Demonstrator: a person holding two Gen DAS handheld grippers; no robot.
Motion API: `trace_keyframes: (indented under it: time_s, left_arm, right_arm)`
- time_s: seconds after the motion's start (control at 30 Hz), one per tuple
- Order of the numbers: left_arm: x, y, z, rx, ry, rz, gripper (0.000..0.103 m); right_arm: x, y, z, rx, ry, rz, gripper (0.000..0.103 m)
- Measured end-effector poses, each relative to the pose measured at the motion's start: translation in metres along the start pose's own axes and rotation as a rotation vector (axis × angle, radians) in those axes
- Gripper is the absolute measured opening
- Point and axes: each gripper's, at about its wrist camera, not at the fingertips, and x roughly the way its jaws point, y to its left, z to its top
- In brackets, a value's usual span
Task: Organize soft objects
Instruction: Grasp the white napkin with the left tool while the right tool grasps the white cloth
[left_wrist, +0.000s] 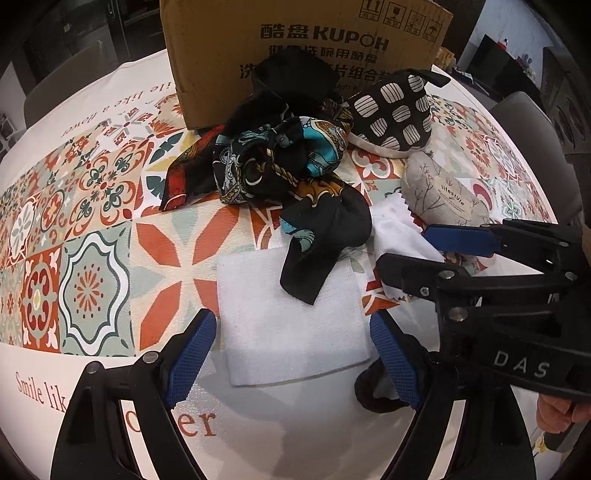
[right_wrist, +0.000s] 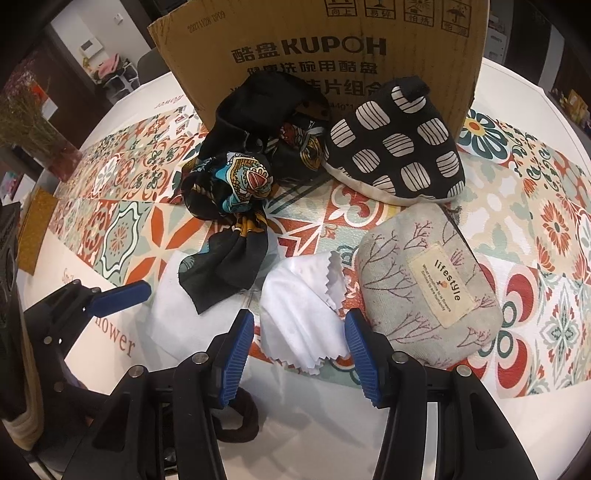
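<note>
- White flat cloth (left_wrist: 291, 317) lay between my left gripper (left_wrist: 293, 354) pads, jaws wide apart, holding nothing.
- Right gripper (right_wrist: 299, 354) sat about half open, straddling the crumpled zigzag-edged cloth (right_wrist: 303, 314); pads clear of it as far as I could see.
- Scarf (left_wrist: 280, 166) corner draped over the flat cloth; grey pouch (right_wrist: 424, 299) and spotted pouch (right_wrist: 395, 155) lay nearby, in front of the cardboard box (right_wrist: 325, 51).
- Judged step: approach before a pick. Next called for lowering, then pinching cloth without snagging the scarf.

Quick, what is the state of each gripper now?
Left gripper: open, holding nothing, above the white square cloth.
Right gripper: open, holding nothing, around the zigzag-edged white cloth.
</note>
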Motion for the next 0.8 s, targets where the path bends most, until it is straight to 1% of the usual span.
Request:
trace_keyframes:
  time_s: [0.17,0.23,0.33,0.4,0.43,0.5,0.53,0.6,0.63,0.7,0.73,0.77,0.8]
  left_arm:
    - [0.006,0.0,0.0,-0.01,0.011,0.004,0.078]
    - [0.008,-0.004,0.002,-0.006,0.0,0.02,0.077]
    - [0.009,-0.005,0.002,-0.005,-0.006,0.039,0.073]
    - [0.01,-0.008,0.002,0.007,-0.017,0.05,0.067]
    - [0.009,-0.009,0.001,0.01,-0.022,0.049,0.065]
    - [0.008,-0.009,0.0,0.011,-0.034,0.049,0.058]
    - [0.007,-0.01,-0.001,0.012,-0.038,0.049,0.056]
    - [0.005,-0.008,-0.003,0.012,-0.048,0.046,0.048]
    - [0.003,-0.006,-0.004,0.013,-0.049,0.044,0.046]
    - [0.0,-0.003,-0.007,0.012,-0.056,0.04,0.036]
    - [0.0,-0.002,-0.007,0.01,-0.057,0.037,0.032]
    - [-0.001,-0.001,-0.008,0.005,-0.058,0.033,0.024]
    - [-0.001,0.0,-0.008,0.001,-0.058,0.027,0.018]
  right_arm:
    - [0.005,0.004,0.001,-0.01,0.008,-0.001,0.053]
    - [0.007,0.005,0.002,-0.014,0.007,-0.01,0.053]
    - [0.01,0.007,0.004,-0.014,0.008,-0.017,0.052]
    - [0.011,0.009,0.005,-0.019,0.007,-0.028,0.052]
    - [0.011,0.009,0.005,-0.022,0.006,-0.032,0.051]
    - [0.012,0.012,0.003,-0.04,0.003,-0.055,0.049]
    - [0.012,0.013,0.003,-0.046,0.001,-0.067,0.046]
    - [0.012,0.013,0.002,-0.05,-0.002,-0.078,0.044]
    - [0.012,0.013,0.002,-0.05,-0.004,-0.082,0.041]
    - [0.011,0.012,0.001,-0.047,-0.011,-0.098,0.035]
    - [0.011,0.012,0.0,-0.046,-0.014,-0.103,0.03]
    - [0.01,0.01,0.0,-0.041,-0.015,-0.1,0.025]
    - [0.01,0.009,0.0,-0.033,-0.014,-0.093,0.024]
